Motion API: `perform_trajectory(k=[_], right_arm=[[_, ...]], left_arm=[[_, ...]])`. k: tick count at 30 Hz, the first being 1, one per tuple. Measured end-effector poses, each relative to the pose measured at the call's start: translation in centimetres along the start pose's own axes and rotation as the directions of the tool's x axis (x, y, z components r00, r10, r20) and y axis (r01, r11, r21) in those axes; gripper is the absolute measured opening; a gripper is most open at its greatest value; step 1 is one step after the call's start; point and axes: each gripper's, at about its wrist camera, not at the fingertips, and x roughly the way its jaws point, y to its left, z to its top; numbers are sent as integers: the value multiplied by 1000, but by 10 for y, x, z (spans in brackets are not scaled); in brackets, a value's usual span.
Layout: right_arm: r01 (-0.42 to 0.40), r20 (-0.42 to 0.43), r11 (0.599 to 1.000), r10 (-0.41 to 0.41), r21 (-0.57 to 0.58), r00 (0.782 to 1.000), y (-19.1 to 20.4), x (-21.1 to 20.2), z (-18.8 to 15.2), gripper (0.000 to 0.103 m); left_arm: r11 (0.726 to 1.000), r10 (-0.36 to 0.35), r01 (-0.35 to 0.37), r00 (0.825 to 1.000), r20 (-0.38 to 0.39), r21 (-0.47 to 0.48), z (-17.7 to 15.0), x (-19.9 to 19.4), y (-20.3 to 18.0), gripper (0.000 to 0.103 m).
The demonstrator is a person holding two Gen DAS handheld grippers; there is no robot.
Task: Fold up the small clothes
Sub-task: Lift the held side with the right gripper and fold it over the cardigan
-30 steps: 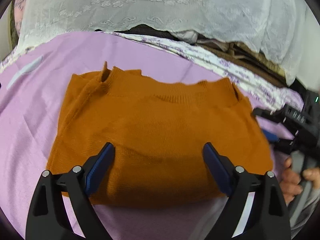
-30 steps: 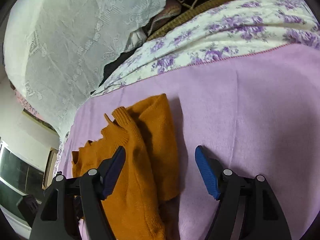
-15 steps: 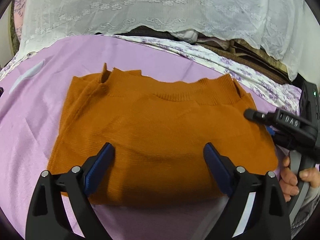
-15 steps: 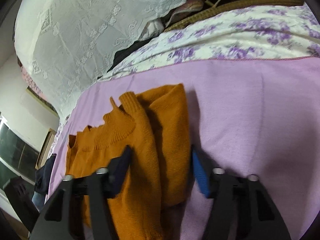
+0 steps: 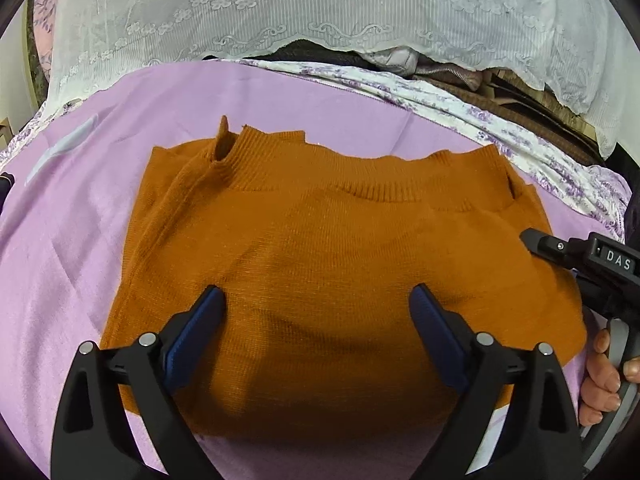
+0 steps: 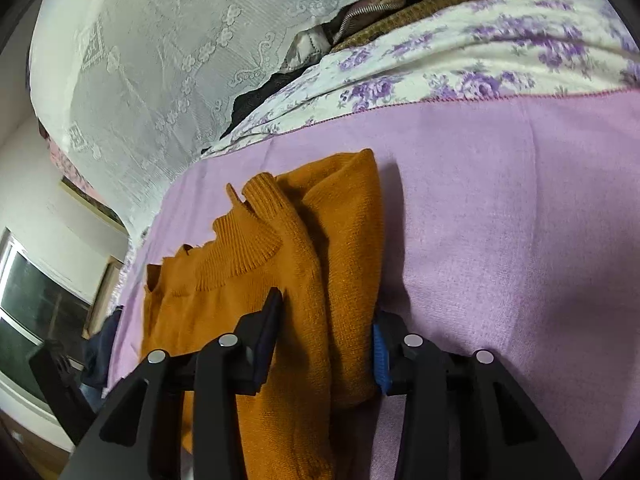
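An orange knit sweater [image 5: 320, 248] lies folded flat on the lilac blanket [image 5: 72, 280], its ribbed collar toward the far side. My left gripper [image 5: 316, 308] hovers open over the sweater's near half, its blue pads wide apart with only fabric below. My right gripper [image 6: 326, 328] sits at the sweater's right edge [image 6: 344, 264]. Its jaws are closing, and the thick fold of fabric fills the gap, touching both pads. In the left wrist view the right gripper [image 5: 576, 260] shows at the right edge, with a person's hand [image 5: 600, 380] on its handle.
A white lace cover [image 5: 280, 12] drapes over piled bedding at the back, above a floral sheet [image 5: 480, 120]. Lilac blanket [image 6: 520, 240] spreads to the right of the sweater. A window [image 6: 36, 312] and a dark object [image 6: 60, 392] are at the far left.
The right gripper's jaws narrowed from wide apart to closing around the sweater's right edge, and it edged in over the fabric. The left gripper stayed open and almost still.
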Motion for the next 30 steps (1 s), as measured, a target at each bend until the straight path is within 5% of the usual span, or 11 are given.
perform_trajectory(k=[3,7,12,15,30], right_arm=[[6,17,1000,-5,-7,1000,3,-3,-1,34],[-44,48,999,44,7,998,3,-12,1,30],[-20,10,999,20,38,1000,-4,-2,1,31],[-18,40,1000,17,19,999,1,-8,-1,20],[3,127,1000,-1,-22,992,51,-39,-1,14]], left_arm=[[1000,-5,5,1000,6,-1,-1,-2,1,91],[991,-135,135,988,68,-2,-1,-18,2,86],[995,-70,69,997,10,69,-1,-1,-15,90],[996,-57,56,998,5,69,-1,0,-15,92],[993,-117,116,990,84,13,3,-22,-5,88]])
